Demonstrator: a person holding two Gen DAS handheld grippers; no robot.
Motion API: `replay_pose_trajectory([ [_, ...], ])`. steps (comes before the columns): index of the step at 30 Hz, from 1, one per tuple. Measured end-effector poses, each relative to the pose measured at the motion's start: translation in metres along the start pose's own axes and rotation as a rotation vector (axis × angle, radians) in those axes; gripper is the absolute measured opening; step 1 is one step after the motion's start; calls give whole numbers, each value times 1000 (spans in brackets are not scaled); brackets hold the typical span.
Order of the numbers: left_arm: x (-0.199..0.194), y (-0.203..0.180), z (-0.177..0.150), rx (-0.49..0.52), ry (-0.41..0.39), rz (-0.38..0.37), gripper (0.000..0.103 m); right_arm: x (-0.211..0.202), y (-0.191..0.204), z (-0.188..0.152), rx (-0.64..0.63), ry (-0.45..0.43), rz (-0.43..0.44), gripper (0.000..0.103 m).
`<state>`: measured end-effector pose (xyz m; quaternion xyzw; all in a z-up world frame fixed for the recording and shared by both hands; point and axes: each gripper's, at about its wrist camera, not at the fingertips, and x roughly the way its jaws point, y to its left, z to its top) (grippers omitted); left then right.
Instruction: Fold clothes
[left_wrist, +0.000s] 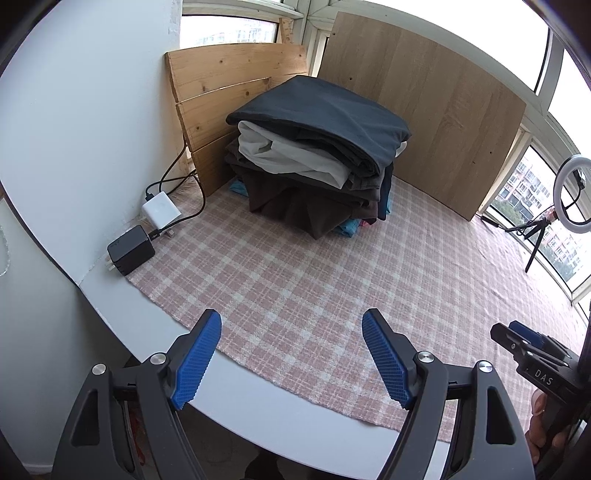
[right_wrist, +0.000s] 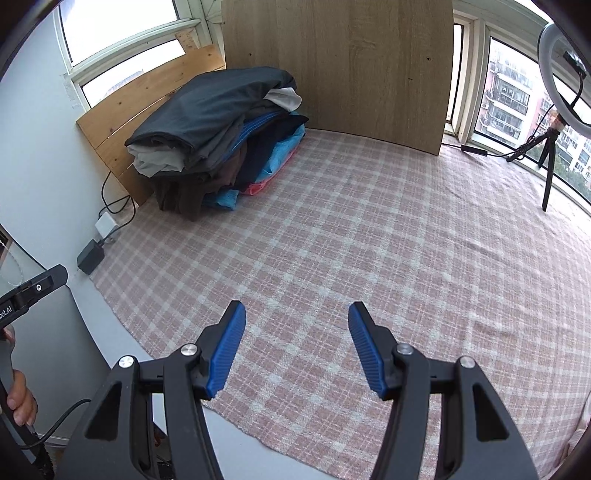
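A stack of folded clothes (left_wrist: 317, 147) sits at the far left of the table on a pink checked cloth (left_wrist: 314, 280), with a dark grey garment on top; it also shows in the right wrist view (right_wrist: 218, 136). My left gripper (left_wrist: 291, 325) is open and empty above the cloth's near edge. My right gripper (right_wrist: 297, 314) is open and empty over the cloth. The right gripper also shows at the left wrist view's right edge (left_wrist: 524, 339).
Wooden boards (left_wrist: 421, 122) lean behind the stack. A white charger (left_wrist: 160, 210) and a black adapter (left_wrist: 129, 249) with cables lie at the left by the wall. A ring light on a tripod (right_wrist: 554, 122) stands at the far right by the windows.
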<state>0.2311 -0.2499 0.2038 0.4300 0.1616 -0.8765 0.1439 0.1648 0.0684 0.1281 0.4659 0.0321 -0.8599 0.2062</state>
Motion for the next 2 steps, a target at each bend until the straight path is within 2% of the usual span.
replay_pose_trajectory([
  [2,2,-1,1,3,5,-7,77,1,0,0,-2,4,-2,57],
])
